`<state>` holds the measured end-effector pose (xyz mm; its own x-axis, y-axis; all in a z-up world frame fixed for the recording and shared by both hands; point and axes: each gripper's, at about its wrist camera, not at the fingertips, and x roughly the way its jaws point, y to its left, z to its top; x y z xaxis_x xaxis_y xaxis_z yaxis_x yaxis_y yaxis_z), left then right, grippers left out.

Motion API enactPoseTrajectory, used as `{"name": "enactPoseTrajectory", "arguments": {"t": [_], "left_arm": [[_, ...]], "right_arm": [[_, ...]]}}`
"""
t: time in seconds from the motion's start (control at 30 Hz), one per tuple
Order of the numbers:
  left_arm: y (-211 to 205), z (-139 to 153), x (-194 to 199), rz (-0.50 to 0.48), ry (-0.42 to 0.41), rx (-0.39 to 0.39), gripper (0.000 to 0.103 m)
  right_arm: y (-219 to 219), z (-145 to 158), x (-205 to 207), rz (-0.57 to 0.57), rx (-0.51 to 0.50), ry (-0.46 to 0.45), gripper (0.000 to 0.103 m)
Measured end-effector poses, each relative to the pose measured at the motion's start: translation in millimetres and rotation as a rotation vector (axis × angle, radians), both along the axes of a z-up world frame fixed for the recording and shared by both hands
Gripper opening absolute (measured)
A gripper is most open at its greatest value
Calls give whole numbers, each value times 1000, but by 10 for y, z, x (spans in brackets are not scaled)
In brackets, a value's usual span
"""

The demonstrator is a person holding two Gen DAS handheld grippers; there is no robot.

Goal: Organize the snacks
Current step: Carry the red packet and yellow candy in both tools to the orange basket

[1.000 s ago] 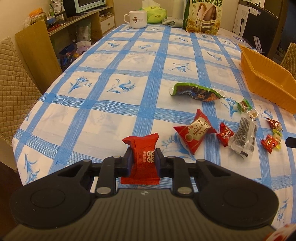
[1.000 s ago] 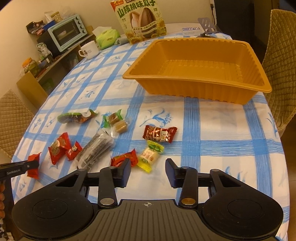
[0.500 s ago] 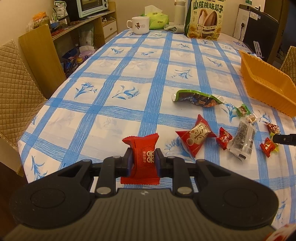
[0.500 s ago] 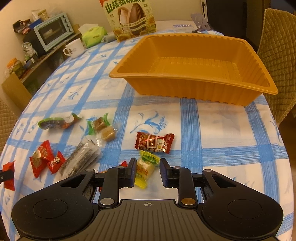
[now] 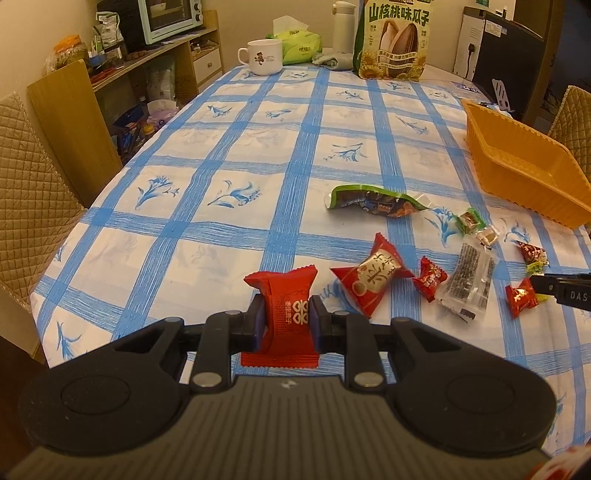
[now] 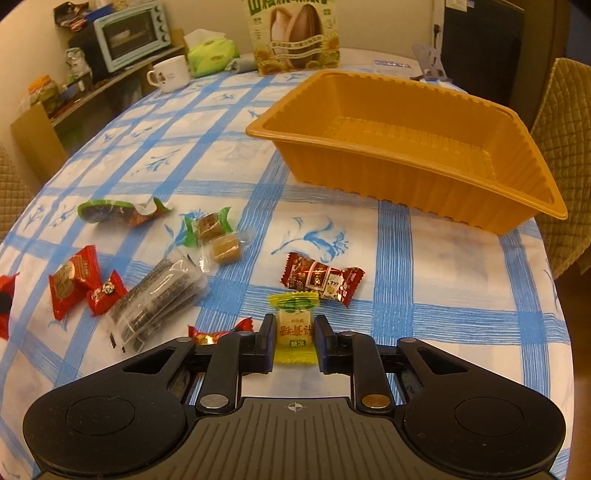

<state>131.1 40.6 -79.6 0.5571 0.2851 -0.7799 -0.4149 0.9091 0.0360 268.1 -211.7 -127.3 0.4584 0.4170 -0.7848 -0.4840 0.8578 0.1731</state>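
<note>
My left gripper (image 5: pixel 286 319) is shut on a red snack packet (image 5: pixel 284 314) and holds it above the near left part of the table. My right gripper (image 6: pixel 294 341) is shut on a yellow-green candy (image 6: pixel 294 328), just above the cloth. An empty orange tray (image 6: pixel 413 147) stands at the far right; it also shows in the left wrist view (image 5: pixel 517 162). Loose snacks lie between the grippers: a brown-red candy (image 6: pixel 321 278), a clear dark bar (image 6: pixel 159 299), red packets (image 6: pixel 72 280), a green pouch (image 6: pixel 118 210).
A blue-checked cloth (image 5: pixel 258 147) covers the table. A white mug (image 5: pixel 262 55), tissue pack (image 5: pixel 297 46) and sunflower-seed bag (image 5: pixel 393 38) stand at the far end. Quilted chairs (image 5: pixel 29 192) flank the table. A shelf with a toaster oven (image 5: pixel 166 16) is at the left.
My right gripper moved forward over the yellow-green candy and shut on it. My left gripper lifted a little, still holding the red packet.
</note>
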Motion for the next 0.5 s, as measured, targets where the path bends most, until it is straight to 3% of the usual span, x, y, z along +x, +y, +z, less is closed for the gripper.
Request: {"name": "enactPoseTrajectory", "arguments": {"t": [0.23,0.5], "left_arm": [[-117,74,114,-56,8,3,22],[-408,280,450,-194,-31,-28,22]], "right_arm": [[-169,141,-26,5,30,4,21],[-550,449,42,-44,86,0,21]]}}
